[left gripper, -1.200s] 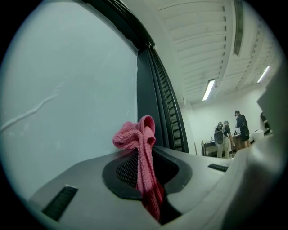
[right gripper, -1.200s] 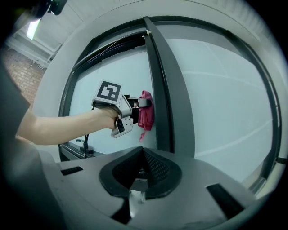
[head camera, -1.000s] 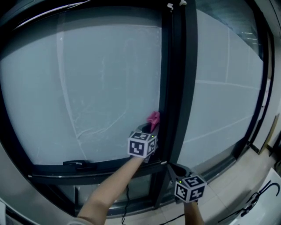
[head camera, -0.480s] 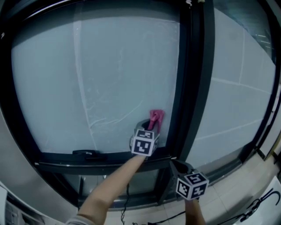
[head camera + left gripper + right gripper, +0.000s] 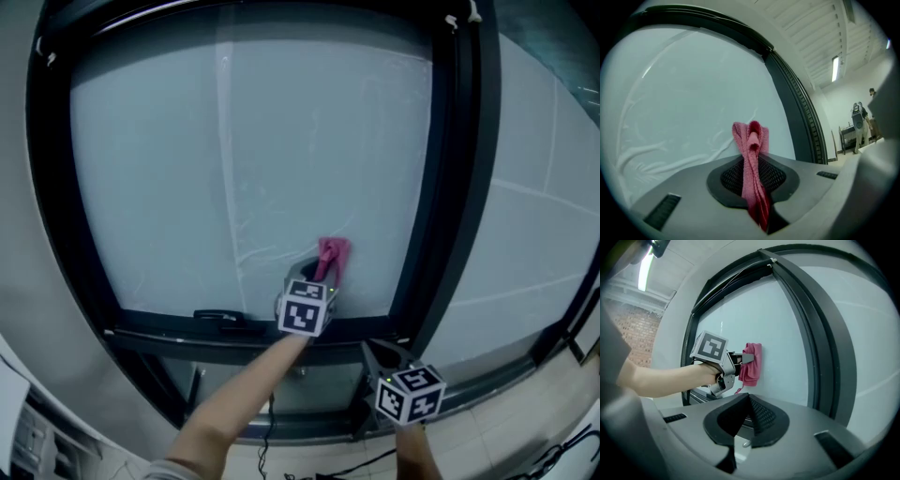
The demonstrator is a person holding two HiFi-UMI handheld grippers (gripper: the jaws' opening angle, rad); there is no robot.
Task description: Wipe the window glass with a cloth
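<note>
Post: the black upright window post stands between two panes and is the landmark for everything below.
Glass: the pale grey window glass fills the frame left of the post, with faint curved streaks low down on the side toward it.
Cloth: the pink terry cloth is bunched and folded. It lies flat against the glass, low down and near the post on its left, but apart from it.
Left: the left tongs are left of the post, closed tight on the cloth. The cloth runs between the two mesh pads and sticks out past the tips.
Right: the right tongs hang below the foot of the post, off the glass, with jaws together and nothing between them.
Arm: a bare forearm reaches up to the left tongs from low left of the post.
Rail: the black bottom rail runs left from the foot of the post and carries a flat black handle.
</note>
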